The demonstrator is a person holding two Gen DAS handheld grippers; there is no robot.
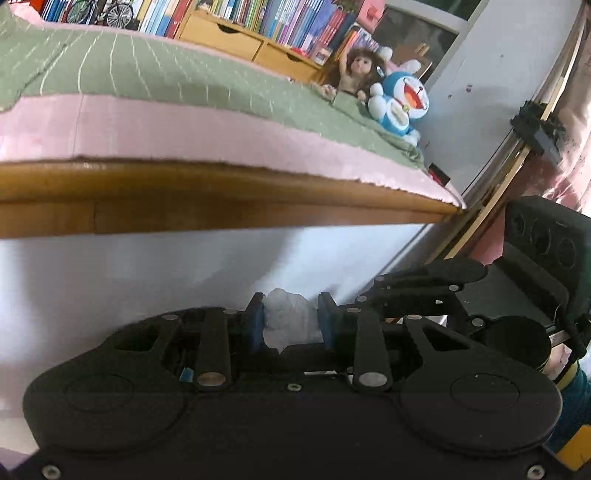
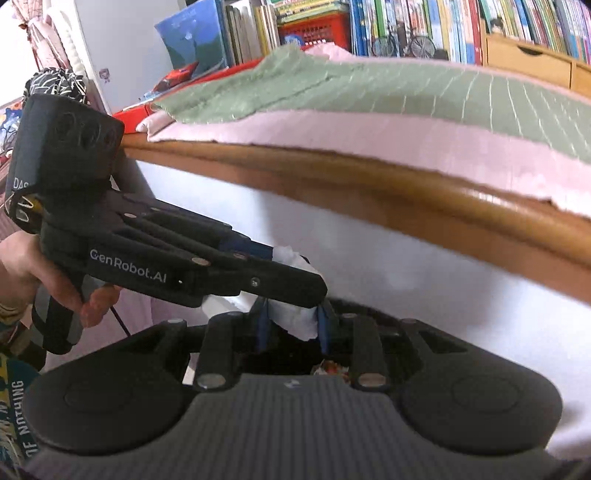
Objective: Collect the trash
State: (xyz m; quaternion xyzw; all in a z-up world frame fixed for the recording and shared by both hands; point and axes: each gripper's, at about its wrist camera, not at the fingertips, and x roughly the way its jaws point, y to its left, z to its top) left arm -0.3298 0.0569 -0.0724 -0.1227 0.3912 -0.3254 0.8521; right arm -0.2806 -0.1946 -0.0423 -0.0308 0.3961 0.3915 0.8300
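I am holding a crumpled white paper tissue wad (image 1: 286, 319) between the blue pads of the left gripper (image 1: 290, 321); its jaws are nearly closed and pressing on the wad from both sides. The right gripper (image 2: 291, 321) is doing the same: its jaws are drawn in tight on a second scrunched white tissue (image 2: 295, 319), which is bulging out between the pads. From the right wrist view, the left gripper is crossing just in front of the right one, so the two wads are sitting close together, possibly touching, though the black fingers are hiding the gap and I cannot tell for sure.

Beyond the jaws, a white side panel (image 1: 147, 266) is standing under the rounded wooden bed rail (image 1: 221, 199), with the pink mattress edge (image 1: 166, 129) and the green quilted cover (image 1: 129, 66) above it. A blue and white cat plush toy (image 1: 399, 103) and a brown-haired doll (image 1: 356, 72) are resting at the far end, and bookshelves of colourful books (image 2: 443, 26) are filling the background.

I am judging this as the carrying step: both pieces of trash are in hand and off the bed. No bin is showing in either view, so the next move is calling for finding one, bringing both grippers over it and opening the jaws there.
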